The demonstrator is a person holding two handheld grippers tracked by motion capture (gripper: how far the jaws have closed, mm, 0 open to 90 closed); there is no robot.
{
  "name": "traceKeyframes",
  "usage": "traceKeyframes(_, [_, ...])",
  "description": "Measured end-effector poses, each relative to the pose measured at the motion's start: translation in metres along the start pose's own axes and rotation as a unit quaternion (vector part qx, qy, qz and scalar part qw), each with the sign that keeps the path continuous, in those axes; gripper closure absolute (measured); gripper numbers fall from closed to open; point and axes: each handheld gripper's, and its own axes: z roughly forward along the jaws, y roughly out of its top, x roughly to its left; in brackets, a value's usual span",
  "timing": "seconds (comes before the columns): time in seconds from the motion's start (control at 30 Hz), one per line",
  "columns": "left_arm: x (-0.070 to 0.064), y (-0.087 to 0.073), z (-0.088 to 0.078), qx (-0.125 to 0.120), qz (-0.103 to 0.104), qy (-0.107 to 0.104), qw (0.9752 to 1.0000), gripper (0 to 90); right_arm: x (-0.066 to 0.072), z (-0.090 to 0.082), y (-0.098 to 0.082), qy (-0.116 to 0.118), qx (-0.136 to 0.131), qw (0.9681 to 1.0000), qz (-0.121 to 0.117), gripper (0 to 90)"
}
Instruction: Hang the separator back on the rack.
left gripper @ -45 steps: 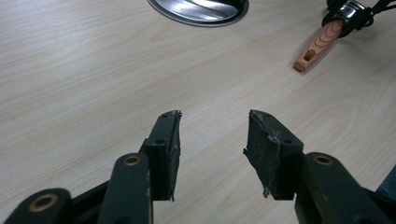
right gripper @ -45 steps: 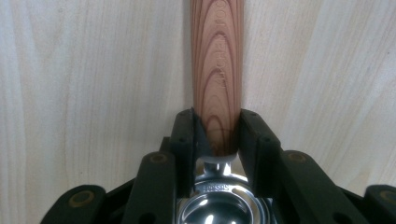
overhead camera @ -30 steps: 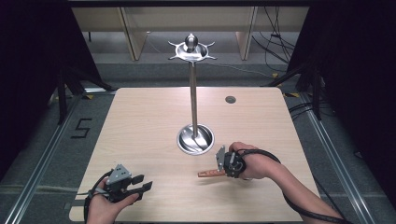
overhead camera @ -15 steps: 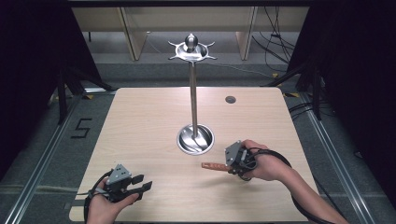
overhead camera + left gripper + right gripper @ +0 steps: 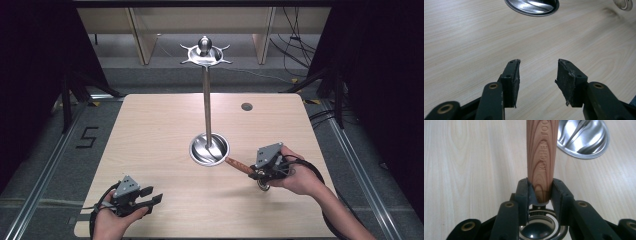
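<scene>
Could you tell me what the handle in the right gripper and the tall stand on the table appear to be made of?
The handle looks like wood or a wood-look finish: reddish-brown with curved grain lines and letters pressed into it. The right gripper clamps its end between the fingers. The stand looks like polished metal, probably steel: its round dished base mirrors light in bright streaks, and its pole and top are silver.

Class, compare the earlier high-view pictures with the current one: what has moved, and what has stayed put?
The right claw, shut on the wooden handle throughout, has carried it rightward and toward the stand's steel base. The left claw, open, and the stand stayed put.
</scene>
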Motion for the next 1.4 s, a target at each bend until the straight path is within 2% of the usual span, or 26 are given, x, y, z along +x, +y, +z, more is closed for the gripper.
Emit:
traceKeyframes(0.03, [-0.001,0.0,0.002,-0.011,-0.008,0.0,0.9999,51.6,0.001,-0.002,-0.001,-0.006,-0.006,0.9999,0.013,69.9])
traceKeyframes(0.1, [-0.002,0.0,0.002,-0.013,-0.016,0.001,0.9998,51.6,0.0,-0.005,-0.002,-0.009,-0.016,0.9998,0.007,69.9])
traceKeyframes(0.13, [0.0,0.0,0.0,-0.001,-0.004,0.0,1.0,51.6,0.0,-0.006,-0.003,-0.014,-0.023,0.9996,0.009,69.9])
traceKeyframes(0.2, [-0.001,0.0,0.001,-0.007,-0.008,0.002,0.9999,51.6,0.0,-0.008,-0.004,-0.015,-0.026,0.9995,0.013,69.9])
traceKeyframes(0.23, [0.0,0.0,-0.001,0.001,0.001,0.0,1.0,51.6,0.001,-0.012,-0.005,-0.022,-0.038,0.9988,0.02,69.9])
traceKeyframes(0.3, [0.001,0.0,0.0,0.0,0.004,0.0,1.0,51.6,0.001,-0.016,-0.006,-0.025,-0.05,0.9982,0.021,69.9])
traceKeyframes(0.33, [-0.001,0.0,0.002,-0.01,-0.005,0.001,0.9999,51.6,0.002,-0.019,-0.007,-0.027,-0.049,0.9977,0.037,69.9])
traceKeyframes(0.37, [-0.002,0.0,0.002,-0.012,-0.011,0.001,0.9999,51.6,0.002,-0.02,-0.007,-0.033,-0.055,0.9971,0.04,69.9])
traceKeyframes(0.4, [-0.001,0.0,0.002,-0.012,-0.007,0.001,0.9999,51.6,0.001,-0.023,-0.007,-0.032,-0.057,0.997,0.041,69.9])
traceKeyframes(0.43, [-0.002,0.0,0.002,-0.014,-0.015,0.001,0.9998,51.6,0.001,-0.024,-0.007,-0.04,-0.068,0.996,0.043,69.9])
traceKeyframes(0.47, [-0.001,0.0,0.0,-0.003,-0.006,0.002,1.0,51.6,0.0,-0.026,-0.007,-0.036,-0.071,0.9957,0.046,70.0])
traceKeyframes(0.57, [0.0,0.0,0.0,0.0,-0.001,0.001,1.0,51.6,-0.001,-0.03,-0.007,-0.041,-0.088,0.9936,0.057,69.9])
traceKeyframes(0.6, [-0.001,0.0,0.001,-0.009,-0.009,0.002,0.9999,51.6,-0.002,-0.03,-0.006,-0.042,-0.095,0.9934,0.049,69.9])
traceKeyframes(0.7, [-0.001,0.0,0.0,-0.013,-0.011,0.003,0.9998,51.6,-0.003,-0.033,-0.005,-0.046,-0.11,0.9912,0.057,69.9])
traceKeyframes(0.73, [-0.001,0.0,0.0,-0.014,-0.012,0.003,0.9998,51.6,-0.003,-0.034,-0.005,-0.052,-0.118,0.9898,0.06,69.9])
traceKeyframes(0.77, [-0.001,0.0,0.0,-0.014,-0.011,0.003,0.9998,51.6,-0.003,-0.035,-0.005,-0.05,-0.121,0.9891,0.068,69.9])
traceKeyframes(0.8, [-0.001,0.0,0.0,-0.014,-0.011,0.003,0.9998,51.6,-0.004,-0.035,-0.005,-0.048,-0.125,0.989,0.063,69.9])
traceKeyframes(0.87, [-0.002,0.0,0.001,-0.02,-0.016,0.003,0.9997,51.6,-0.004,-0.037,-0.005,-0.056,-0.132,0.9866,0.077,69.9])
traceKeyframes(0.97, [-0.002,0.0,0.001,-0.02,-0.016,0.003,0.9997,51.6,-0.006,-0.039,-0.005,-0.062,-0.151,0.9836,0.077,69.9])
traceKeyframes(1.0, [-0.002,0.0,0.001,-0.02,-0.016,0.003,0.9997,51.6,-0.006,-0.039,-0.005,-0.062,-0.151,0.9836,0.077,69.9])
traceKeyframes(1.07, [-0.001,0.0,0.001,-0.02,-0.015,0.005,0.9997,51.6,-0.006,-0.042,-0.005,-0.067,-0.17,0.9784,0.097,69.9])
traceKeyframes(1.13, [-0.001,0.0,0.001,-0.019,-0.014,0.005,0.9997,51.5,-0.008,-0.044,-0.005,-0.071,-0.18,0.9763,0.097,69.9])
traceKeyframes(1.23, [-0.001,0.0,0.001,-0.021,-0.013,0.007,0.9997,51.6,-0.009,-0.047,-0.005,-0.075,-0.192,0.9718,0.114,69.9])
traceKeyframes(1.4, [-0.001,0.001,0.0,-0.021,-0.015,0.01,0.9996,51.5,-0.011,-0.052,-0.005,-0.076,-0.203,0.9688,0.119,69.9])
